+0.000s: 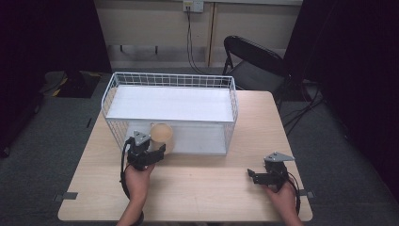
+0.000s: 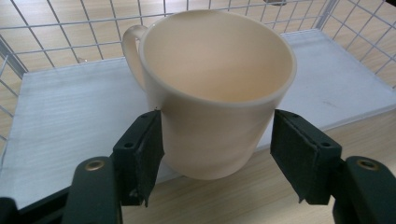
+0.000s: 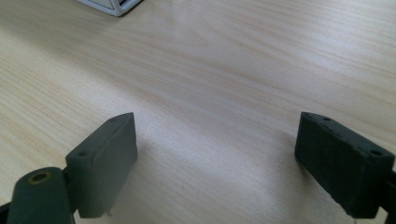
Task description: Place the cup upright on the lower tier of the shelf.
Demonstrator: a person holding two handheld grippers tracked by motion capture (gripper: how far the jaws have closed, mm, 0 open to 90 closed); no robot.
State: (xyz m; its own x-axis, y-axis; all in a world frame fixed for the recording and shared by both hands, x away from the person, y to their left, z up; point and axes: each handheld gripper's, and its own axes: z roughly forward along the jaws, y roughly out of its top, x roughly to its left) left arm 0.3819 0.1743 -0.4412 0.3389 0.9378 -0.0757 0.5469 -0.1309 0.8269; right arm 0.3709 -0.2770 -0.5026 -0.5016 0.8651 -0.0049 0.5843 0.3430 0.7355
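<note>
Cream mug (image 2: 215,88) upright at the open front of the white wire basket (image 1: 169,80), toward the bench's (image 1: 211,188) left edge, handle turned away. Left tool (image 2: 217,140) straddles it; left pad touching, right pad just clear. Right tool (image 3: 217,158) spread, over bare bench near the right front corner.

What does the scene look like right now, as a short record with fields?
table: light wood
basket: white wire, white floor panel
mug: cream, upright at the basket's open front, handle away from the camera
left gripper: jaws either side of the mug; one pad touches, the other stands apart
right gripper: open over bare table
</note>
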